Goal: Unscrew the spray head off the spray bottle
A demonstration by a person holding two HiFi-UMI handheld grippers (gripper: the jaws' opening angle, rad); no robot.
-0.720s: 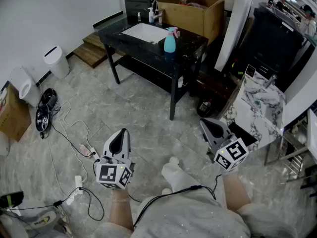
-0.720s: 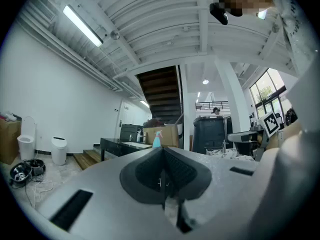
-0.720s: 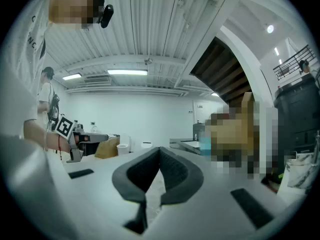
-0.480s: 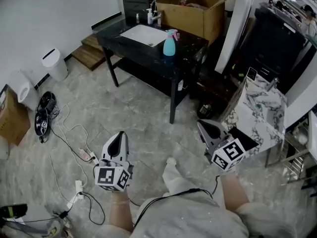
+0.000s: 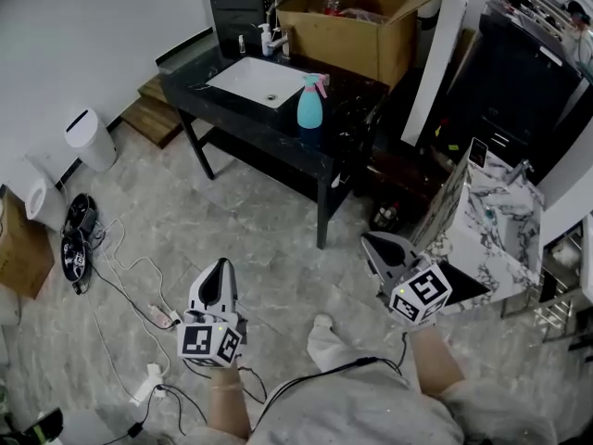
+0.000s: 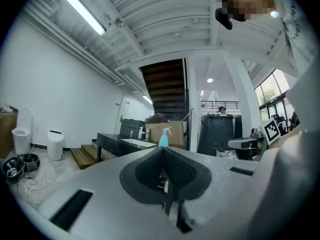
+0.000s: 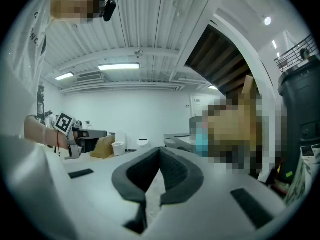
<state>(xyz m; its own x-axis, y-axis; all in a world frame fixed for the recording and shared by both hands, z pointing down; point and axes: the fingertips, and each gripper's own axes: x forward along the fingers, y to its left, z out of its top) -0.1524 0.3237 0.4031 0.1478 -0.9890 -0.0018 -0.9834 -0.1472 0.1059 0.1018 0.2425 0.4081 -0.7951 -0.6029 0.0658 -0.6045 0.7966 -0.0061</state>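
The spray bottle [image 5: 310, 101], pale blue with a pink spray head [image 5: 319, 81], stood upright on the black desk [image 5: 248, 121] toward 12 o'clock in the head view. It was near the desk's front edge, just to the 3 o'clock side of the white sink basin [image 5: 251, 81]. An open cardboard box [image 5: 358, 28] sat behind it, at about 1 o'clock from the bottle.

Both claws hung over the grey marbled floor [image 5: 264, 239], well apart from the desk and the bottle. The left claw [image 5: 220, 269] was at about 7 o'clock in the head view. Its tips pointed toward 12 o'clock, and its own view showed the two dark pads pressed together with nothing between them. The bottle showed small and far off just above that closed tip. The right claw [image 5: 374, 243] was at about 5 o'clock, tips aimed toward 11 o'clock. Its jaws were likewise closed tip to tip and held nothing.

Loose cables [image 5: 130, 265] trailed across the floor at 9 o'clock from the left claw. A white bin [image 5: 85, 138] stood by the wall toward 10 o'clock.
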